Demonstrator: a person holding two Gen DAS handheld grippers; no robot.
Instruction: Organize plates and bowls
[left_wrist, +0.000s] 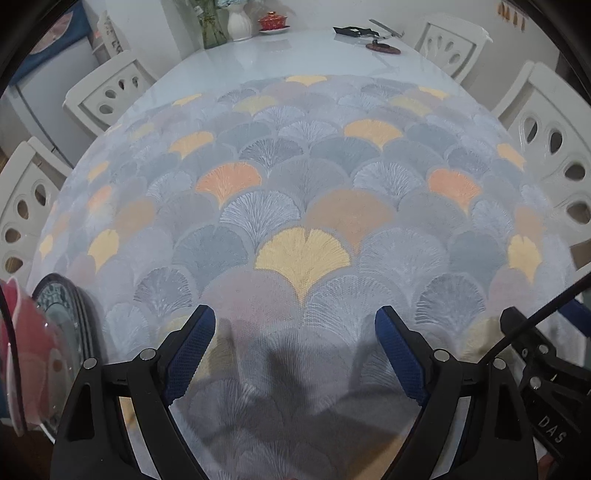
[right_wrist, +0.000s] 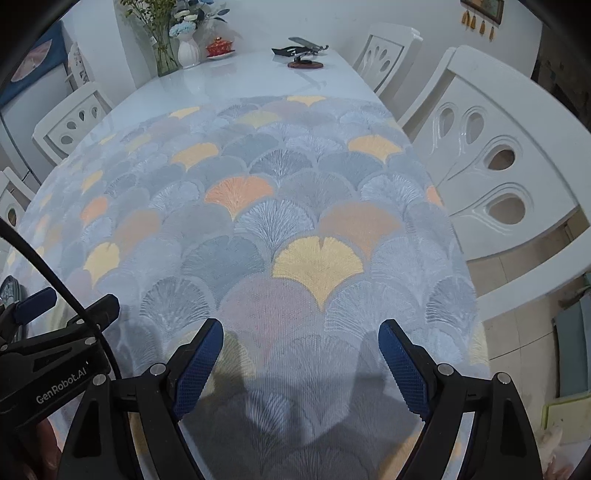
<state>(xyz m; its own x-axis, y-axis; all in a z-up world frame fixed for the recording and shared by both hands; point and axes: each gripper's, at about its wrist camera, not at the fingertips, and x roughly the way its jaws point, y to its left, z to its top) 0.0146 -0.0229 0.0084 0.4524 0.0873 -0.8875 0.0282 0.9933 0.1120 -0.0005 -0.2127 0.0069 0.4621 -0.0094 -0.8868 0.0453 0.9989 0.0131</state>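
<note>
Seemingly close above the cloth, the left wrist view shows the left claw spread wide with nothing between its blue pads, over a fan-patterned tablecloth on the white worktop. At the lower left edge a dark-rimmed patterned plate lies on the cloth beside a clear glass bowl that shows red through it; one of each is visible. The right claw juts in at the lower right, lettered "DAS". Four white chairs ring the worktop. From the right wrist view, the right claw is likewise spread and empty over the cloth, and the left claw at the left edge reads "GenRobot.AI". Only a sliver of the plate shows there. At the far end stand two vases and one red lidded cup.
</note>
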